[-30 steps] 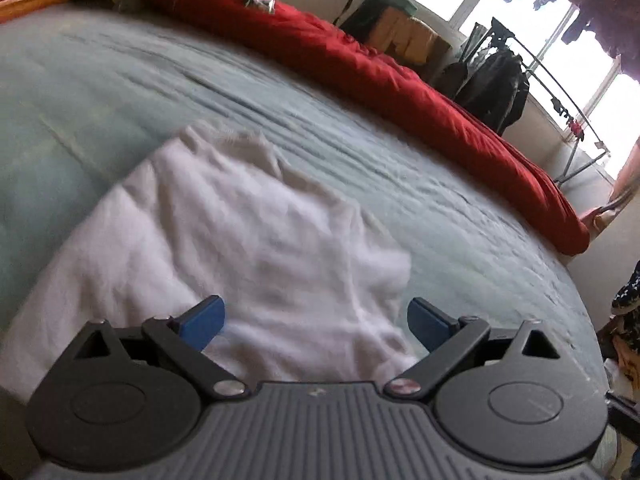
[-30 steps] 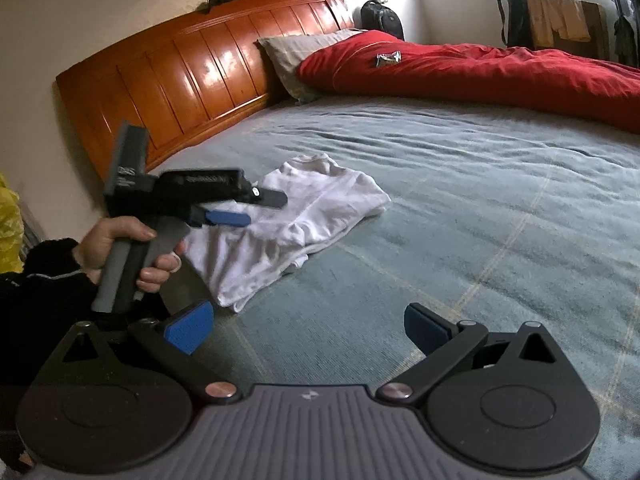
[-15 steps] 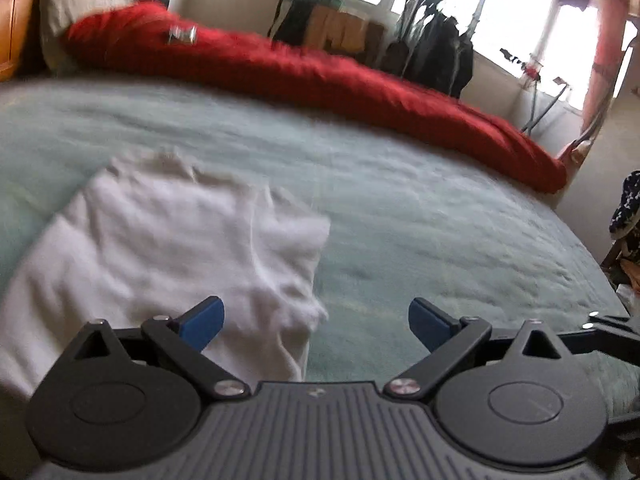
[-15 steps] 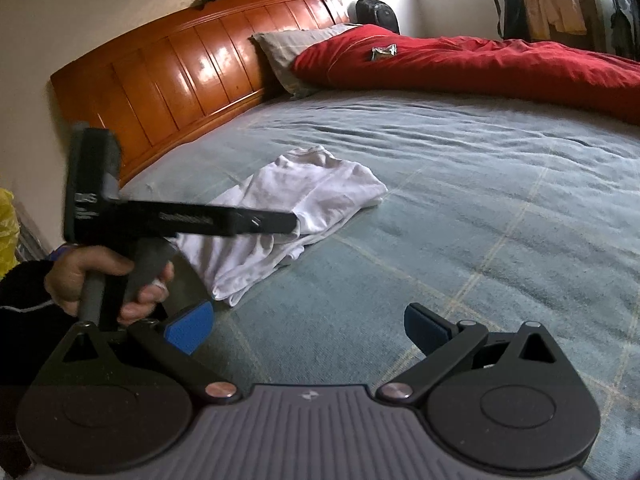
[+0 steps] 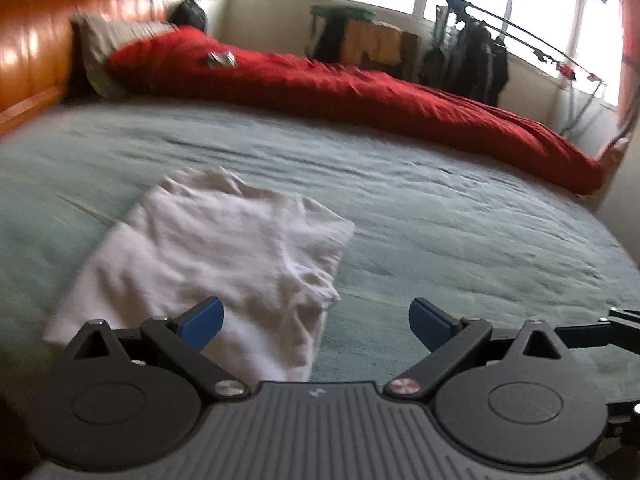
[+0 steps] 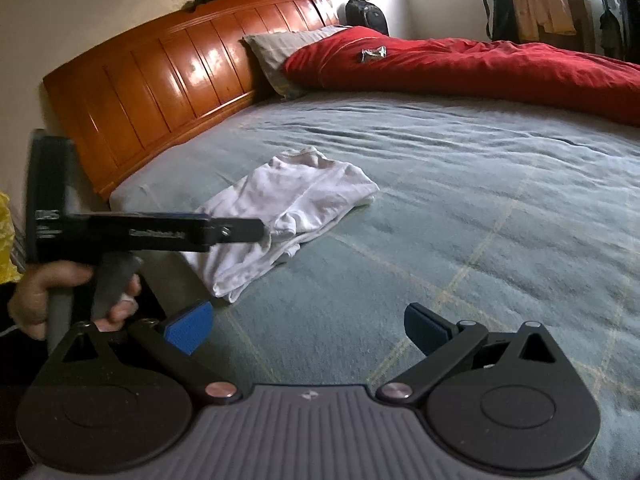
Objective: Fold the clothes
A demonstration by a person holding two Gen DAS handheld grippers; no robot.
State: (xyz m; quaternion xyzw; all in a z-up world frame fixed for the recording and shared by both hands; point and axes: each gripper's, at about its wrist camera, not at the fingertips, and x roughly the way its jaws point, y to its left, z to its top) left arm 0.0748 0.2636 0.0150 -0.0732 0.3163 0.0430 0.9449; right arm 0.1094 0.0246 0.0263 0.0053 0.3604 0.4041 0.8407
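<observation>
Already the left claw (image 5: 316,322) has swung: a second ago its view was filled by the white garment (image 5: 224,264) close under the blue pads, and now the cloth sits in the lower left of that frame with more bedspread (image 5: 460,216) showing to the right, the picture blurred by the motion. Its jaws stand wide apart and hold nothing. In the right wrist view the same tool appears at centre left, gripped by the person's hand (image 6: 60,296), its tip hovering over the near edge of the cloth; whether it touches cannot be told. The right claw (image 6: 308,326) is likewise spread open and empty, low over bare bedspread, well apart from the garment. The garment lies as a rumpled, partly doubled bundle on the bed, in the centre left of the right view, near the wooden headboard (image 6: 168,80), with the red duvet (image 6: 480,64) across the upper right. Judging by this, the folding is not finished: the left tool seems to be lining up for a fresh pinch on the near hem.
</observation>
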